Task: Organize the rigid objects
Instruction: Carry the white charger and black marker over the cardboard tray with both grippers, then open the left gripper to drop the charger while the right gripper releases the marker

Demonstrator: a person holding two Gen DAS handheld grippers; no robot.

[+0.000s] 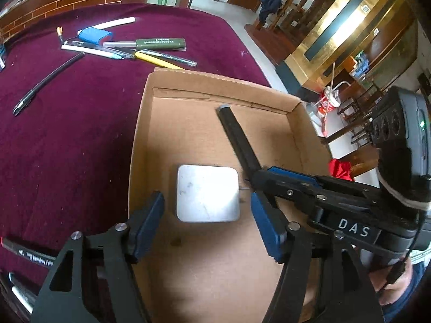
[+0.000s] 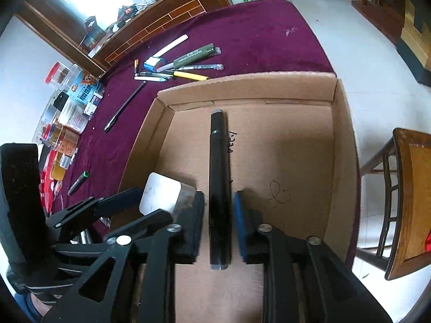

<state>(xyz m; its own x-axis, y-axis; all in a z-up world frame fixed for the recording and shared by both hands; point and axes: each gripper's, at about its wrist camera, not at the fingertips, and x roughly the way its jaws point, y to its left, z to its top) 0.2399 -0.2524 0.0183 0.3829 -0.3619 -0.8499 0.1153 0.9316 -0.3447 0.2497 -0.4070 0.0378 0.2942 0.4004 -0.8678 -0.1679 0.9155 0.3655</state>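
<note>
A shallow cardboard box lies on the maroon table. A white square adapter rests on its floor. My left gripper is open, its blue pads on either side of the adapter and clear of it. A long black pen lies between the pads of my right gripper, over the box floor. A narrow gap shows on each side of the pen. The right gripper also shows in the left wrist view.
Several pens, a green marker, a blue eraser and a white stick lie on the cloth beyond the box. A black pen lies left of it. Boxes and jars crowd the table's left edge. A wooden chair stands right.
</note>
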